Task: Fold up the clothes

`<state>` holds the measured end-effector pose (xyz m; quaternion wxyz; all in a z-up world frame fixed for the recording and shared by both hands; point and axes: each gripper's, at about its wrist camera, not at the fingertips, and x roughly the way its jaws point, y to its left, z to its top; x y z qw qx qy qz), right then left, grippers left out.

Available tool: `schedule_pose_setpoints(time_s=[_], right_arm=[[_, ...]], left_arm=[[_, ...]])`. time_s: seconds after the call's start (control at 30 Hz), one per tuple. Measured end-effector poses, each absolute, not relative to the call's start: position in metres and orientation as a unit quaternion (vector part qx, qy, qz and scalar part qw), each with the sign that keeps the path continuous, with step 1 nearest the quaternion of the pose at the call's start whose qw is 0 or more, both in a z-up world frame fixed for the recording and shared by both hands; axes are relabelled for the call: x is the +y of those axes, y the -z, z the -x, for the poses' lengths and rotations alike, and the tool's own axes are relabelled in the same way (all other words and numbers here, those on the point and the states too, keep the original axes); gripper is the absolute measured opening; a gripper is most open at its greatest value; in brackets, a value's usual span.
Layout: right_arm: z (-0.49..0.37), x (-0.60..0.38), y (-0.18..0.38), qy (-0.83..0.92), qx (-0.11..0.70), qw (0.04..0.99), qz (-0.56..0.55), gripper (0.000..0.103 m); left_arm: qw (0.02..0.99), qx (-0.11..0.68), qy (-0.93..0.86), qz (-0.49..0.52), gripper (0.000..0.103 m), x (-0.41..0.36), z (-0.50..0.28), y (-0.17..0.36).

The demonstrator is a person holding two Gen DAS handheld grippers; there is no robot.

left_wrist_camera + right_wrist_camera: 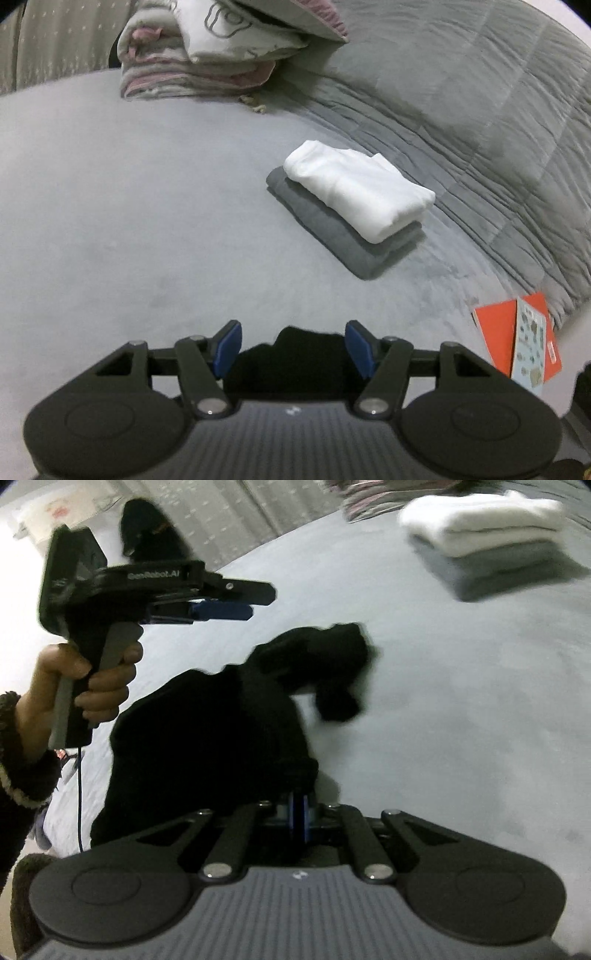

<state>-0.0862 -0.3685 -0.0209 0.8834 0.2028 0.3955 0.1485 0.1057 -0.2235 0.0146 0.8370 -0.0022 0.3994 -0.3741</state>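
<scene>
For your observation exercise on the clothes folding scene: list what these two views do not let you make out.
- Black garment: right wrist view, blurred and dark; its type and folds are unreadable. Left wrist view shows only a patch behind the left gripper.
- Right gripper: pads meet at the cloth's edge; the grip itself is hidden in black.
- Orange packet: print too small.
- Grey garment: mostly covered by the white garment.

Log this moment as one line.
right tongs: shut on crumpled black garment | left tongs: open | folded white-on-grey clothes stack: done
</scene>
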Motion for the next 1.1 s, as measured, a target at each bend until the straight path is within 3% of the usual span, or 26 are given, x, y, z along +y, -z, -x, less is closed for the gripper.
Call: schedule_pose_setpoints(time_s=[0.13,0.33,0.4,0.43,0.47,0.77,1.1], right_arm=[[0.107,-0.395,0.019,-0.120,0.389,0.888,-0.213,0.005],[0.125,-0.423,0.025,-0.098,0.383,0.887,-0.238,0.004],[0.125,-0.423,0.025,-0.100,0.383,0.886,-0.241,0.004],[0.125,-0.423,0.025,-0.100,0.384,0.886,-0.242,0.004],[0.124,-0.422,0.024,-0.100,0.384,0.886,-0.240,0.004],[0.118,-0.418,0.007,-0.083,0.367,0.900,-0.221,0.004],[0.085,-0.403,-0.028,-0.007,0.303,0.934,-0.188,0.004]], left_arm=[[0.824,0.426,0.372,0.021,0.061,-0.239,-0.119,-0.001],[0.809,0.467,0.358,0.021,0.048,-0.256,-0.131,0.019],[0.802,0.479,0.356,0.015,0.031,-0.259,-0.132,0.025],[0.799,0.485,0.355,0.012,0.010,-0.259,-0.132,0.027],[0.799,0.488,0.352,0.011,0.001,-0.259,-0.131,0.029],[0.858,0.429,0.274,0.067,0.001,-0.205,-0.122,0.008],[0.915,0.348,0.136,0.155,0.000,-0.077,-0.105,-0.026]])
